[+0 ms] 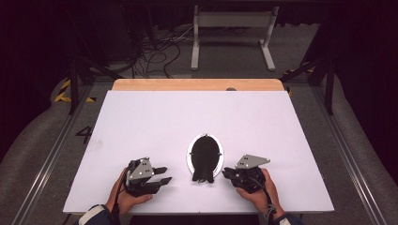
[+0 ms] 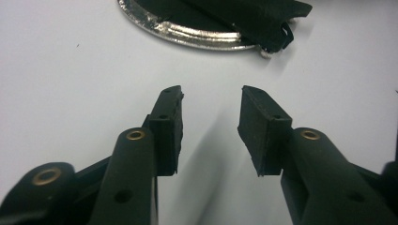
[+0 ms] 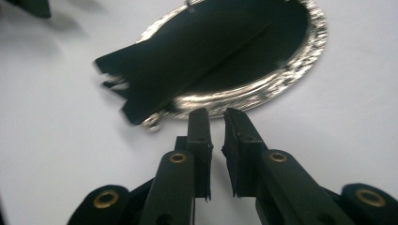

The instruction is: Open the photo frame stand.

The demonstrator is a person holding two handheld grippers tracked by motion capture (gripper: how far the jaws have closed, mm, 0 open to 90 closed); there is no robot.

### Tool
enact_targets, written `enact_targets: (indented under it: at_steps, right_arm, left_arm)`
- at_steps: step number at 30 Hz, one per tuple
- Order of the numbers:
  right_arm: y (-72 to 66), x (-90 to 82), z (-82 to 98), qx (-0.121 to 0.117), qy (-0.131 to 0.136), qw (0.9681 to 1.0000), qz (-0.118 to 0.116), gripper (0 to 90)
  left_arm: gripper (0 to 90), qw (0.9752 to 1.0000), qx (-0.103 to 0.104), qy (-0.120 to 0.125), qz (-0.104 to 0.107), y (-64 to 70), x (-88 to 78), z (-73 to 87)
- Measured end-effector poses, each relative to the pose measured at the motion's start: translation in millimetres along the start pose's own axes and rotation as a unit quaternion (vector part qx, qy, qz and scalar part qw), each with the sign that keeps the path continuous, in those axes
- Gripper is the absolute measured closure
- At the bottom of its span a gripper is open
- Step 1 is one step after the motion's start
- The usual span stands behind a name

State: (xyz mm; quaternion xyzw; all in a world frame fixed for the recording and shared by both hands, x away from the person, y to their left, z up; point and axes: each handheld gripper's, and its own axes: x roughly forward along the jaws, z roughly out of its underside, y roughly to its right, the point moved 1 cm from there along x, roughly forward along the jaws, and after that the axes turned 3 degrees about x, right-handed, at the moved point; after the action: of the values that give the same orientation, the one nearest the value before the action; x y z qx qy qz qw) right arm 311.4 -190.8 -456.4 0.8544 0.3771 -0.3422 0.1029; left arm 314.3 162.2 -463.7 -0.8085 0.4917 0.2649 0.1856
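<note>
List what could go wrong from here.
1. The black cloth overhangs the silver oval plate, so pulling it may drag the plate along.
2. The right tool, nearly closed, sits at the plate's rim and may nudge it.
3. The left tool is open and clear of both.

Table: white top, bare wood strip along far edge. On it, near front edge, centre: oval silver plate w/ black cloth overhanging plate's front rim.

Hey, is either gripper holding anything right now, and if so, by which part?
Nothing is held. The left gripper is open over bare table. The right gripper has a narrow empty gap, just short of the silver plate under the black cloth.
</note>
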Motion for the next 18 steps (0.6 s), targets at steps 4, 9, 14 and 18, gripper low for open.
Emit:
enact_targets:
  at_steps: [4,9,14,18]
  right_arm:
    - [-14.3,0.3,5.6,-0.015,-0.014,0.9996,-0.021,78.1]
    - [-21.3,3.9,5.6,-0.022,-0.026,0.9989,-0.032,74.1]
    - [-26.2,8.7,3.8,-0.039,-0.035,0.9983,-0.027,69.4]
    - [-27.2,10.2,2.2,-0.041,-0.038,0.9982,-0.022,67.3]
  left_arm:
    - [46.8,0.9998,-0.008,0.007,-0.019,1.4,-14.7,11.9]
    - [40.5,0.9994,-0.018,0.002,-0.031,0.5,-25.6,25.7]
    - [33.5,0.9982,-0.028,-0.012,-0.052,-1.5,-34.4,39.1]
    - [28.5,0.9975,-0.047,-0.006,-0.053,-2.5,-44.1,48.6]
